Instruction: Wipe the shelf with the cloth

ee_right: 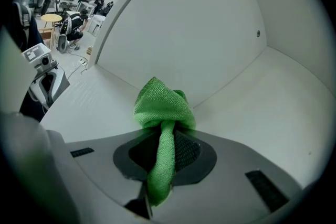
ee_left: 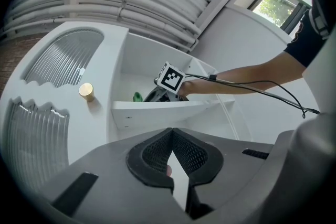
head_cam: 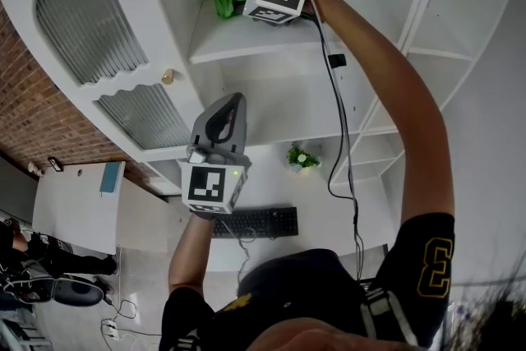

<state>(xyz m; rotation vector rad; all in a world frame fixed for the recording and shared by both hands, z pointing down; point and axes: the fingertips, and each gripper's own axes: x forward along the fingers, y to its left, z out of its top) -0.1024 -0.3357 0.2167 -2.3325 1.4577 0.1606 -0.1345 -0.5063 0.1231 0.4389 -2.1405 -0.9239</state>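
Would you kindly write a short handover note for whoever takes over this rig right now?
Right gripper: shut on the green cloth, reaching in over the upper shelf. The cloth is bunched at the jaw tips near the shelf's left end, close to the walls.
Left gripper: shut and empty, held clear in front of the cabinet.
Done: the cloth is gripped and at the shelf. How much has been wiped cannot be told.
Left: sweep the cloth across the board, probably toward its right end.

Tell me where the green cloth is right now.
Head view, top centre: the green cloth is pinched in the right gripper at the white shelf, close to its wall.
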